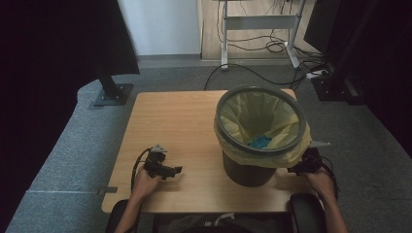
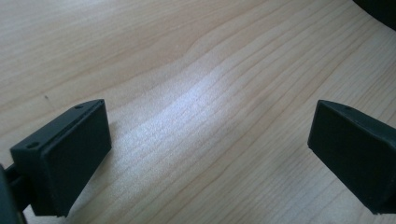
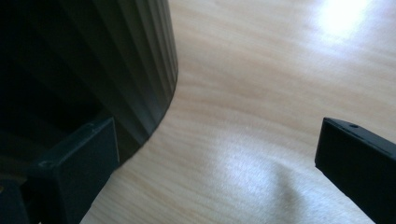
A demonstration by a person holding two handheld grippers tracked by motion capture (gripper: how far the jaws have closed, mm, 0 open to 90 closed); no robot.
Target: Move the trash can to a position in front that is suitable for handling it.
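A dark grey waste bin (image 1: 248, 170) lined with a yellow bag (image 1: 260, 116) stands on the right half of the wooden table (image 1: 175, 121). Something blue (image 1: 260, 142) lies at the bottom of the bag. My left gripper (image 1: 176, 170) rests low over the table's front left, open, with bare wood between its jaws (image 2: 210, 154). My right gripper (image 1: 296, 170) sits at the bin's right side near the front edge, open; the bin's ribbed wall (image 3: 135, 70) stands just beside its left jaw.
A monitor stand base (image 1: 112, 93) sits on the grey floor beyond the table's far left corner. A desk frame (image 1: 260, 29) and cables (image 1: 272, 46) lie further back. Dark equipment (image 1: 340, 82) stands at the right.
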